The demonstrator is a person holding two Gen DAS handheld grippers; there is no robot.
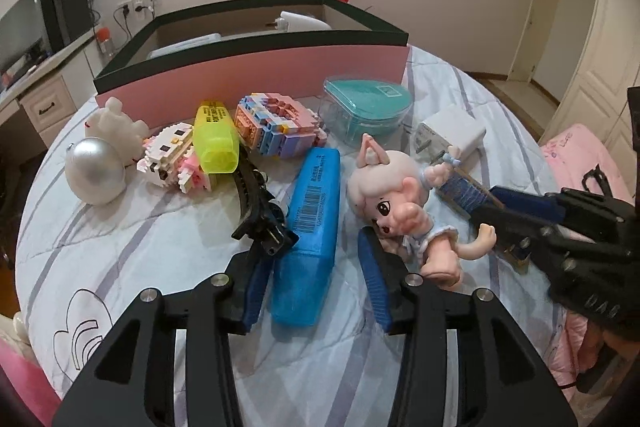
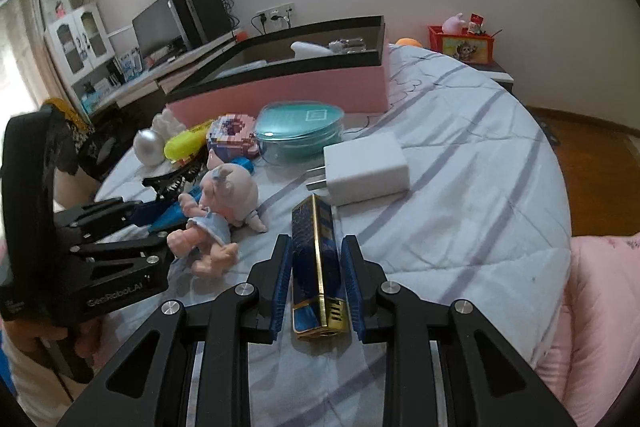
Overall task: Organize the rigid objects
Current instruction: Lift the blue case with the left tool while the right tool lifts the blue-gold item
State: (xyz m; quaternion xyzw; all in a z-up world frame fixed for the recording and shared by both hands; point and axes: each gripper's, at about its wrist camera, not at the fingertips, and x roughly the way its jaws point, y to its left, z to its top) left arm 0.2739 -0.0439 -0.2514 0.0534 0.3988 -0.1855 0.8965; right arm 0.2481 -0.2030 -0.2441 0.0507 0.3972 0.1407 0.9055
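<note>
- Pink box point(image 1: 256, 75) with dark rim, open top, at far edge of striped bedspread point(image 1: 140, 247); inside, a white object point(image 1: 300, 21) plus other pale items, contents only partly visible.
- Teal lidded case point(image 1: 366, 109), one, closed, lying in front of box; contents not readable.
- Left gripper point(image 1: 316, 287): jaws parted, straddling near end of blue plastic case point(image 1: 314, 227); left pad just beside case, right pad clear of it, no grip.
- Right gripper point(image 2: 316, 283): jaws narrow, pads on both sides of blue-and-gold lighter-like block point(image 2: 316, 259); block lying on bedspread, contact looks likely but gap hard to judge.
- Count on bedspread: one doll point(image 1: 400, 203), lying between blue plastic case and right gripper.
- One white charger point(image 2: 366, 169), prongs toward blue-and-gold block, just beyond it.
- Two brick-built figures: white cat point(image 1: 172, 157), pastel block model point(image 1: 272, 125).
- One yellow highlighter-shaped case point(image 1: 216, 137), one black hair clip point(image 1: 260, 211), one silver egg point(image 1: 96, 171), one white figurine point(image 1: 116, 125).
</note>
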